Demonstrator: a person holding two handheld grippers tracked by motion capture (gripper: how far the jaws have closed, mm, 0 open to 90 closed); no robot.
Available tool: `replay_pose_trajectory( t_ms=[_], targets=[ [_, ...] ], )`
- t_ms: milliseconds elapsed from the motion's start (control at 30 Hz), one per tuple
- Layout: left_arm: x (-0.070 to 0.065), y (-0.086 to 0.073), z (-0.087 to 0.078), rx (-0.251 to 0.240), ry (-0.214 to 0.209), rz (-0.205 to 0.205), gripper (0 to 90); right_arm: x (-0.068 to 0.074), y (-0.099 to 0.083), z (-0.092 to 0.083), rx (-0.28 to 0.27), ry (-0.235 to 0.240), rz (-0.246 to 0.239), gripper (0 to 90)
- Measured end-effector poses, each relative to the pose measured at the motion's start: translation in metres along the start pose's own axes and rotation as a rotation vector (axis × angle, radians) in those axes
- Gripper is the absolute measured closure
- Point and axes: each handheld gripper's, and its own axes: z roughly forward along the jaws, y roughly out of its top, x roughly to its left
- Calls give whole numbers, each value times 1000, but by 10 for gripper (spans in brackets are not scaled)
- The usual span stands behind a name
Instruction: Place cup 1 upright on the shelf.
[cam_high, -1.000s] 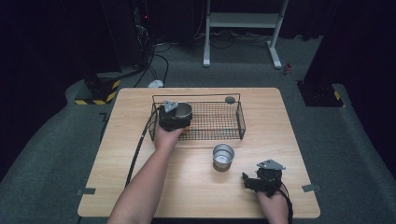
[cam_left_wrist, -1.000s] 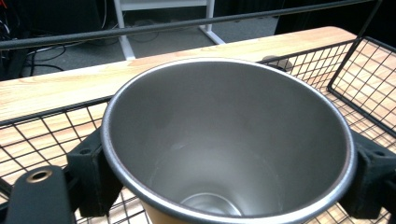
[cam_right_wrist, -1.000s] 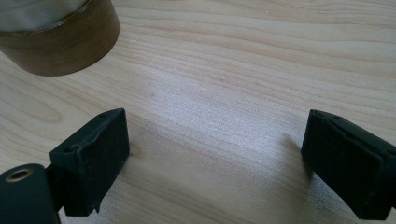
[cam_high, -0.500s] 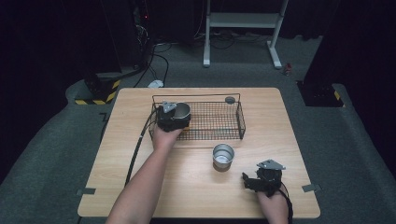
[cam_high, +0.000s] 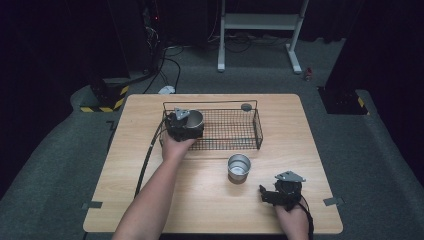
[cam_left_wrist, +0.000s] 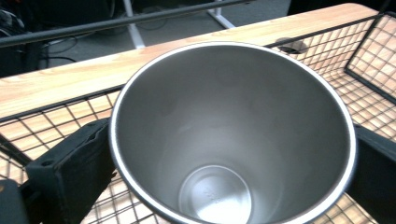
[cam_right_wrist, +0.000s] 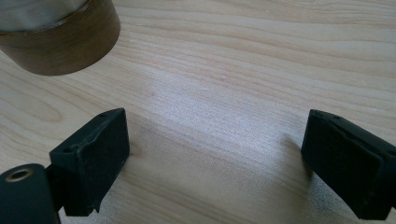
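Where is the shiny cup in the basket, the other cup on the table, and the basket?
cup in the basket (cam_left_wrist: 224, 140), left gripper view, inner wall.
cup on the table (cam_high: 238, 166), high view, rim.
basket (cam_high: 258, 127), high view, right wall.

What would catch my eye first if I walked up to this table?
Probably the shiny steel cup clamped in the left gripper, inside the wire basket at the table's far side. A second steel cup stands on the bare wood, with the open right gripper resting nearby.

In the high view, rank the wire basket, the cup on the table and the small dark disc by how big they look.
1. Wire basket, clearly largest.
2. Steel cup on the table.
3. Small dark disc, smallest, though it lies farther from the camera.
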Motion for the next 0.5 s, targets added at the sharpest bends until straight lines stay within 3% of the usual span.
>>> replay_pose_trajectory(
  t_ms=[100, 300, 500],
  targets=[
    [0, 1, -1, 33, 15, 7, 0, 0, 0, 0, 0, 0, 0, 77],
    [6, 3, -5, 66, -27, -31, 4, 0, 0, 0, 1, 0, -3, 77],
    [8, 5, -13, 74, -40, -19, 3, 0, 0, 0, 0, 0, 0, 77]
  ],
)
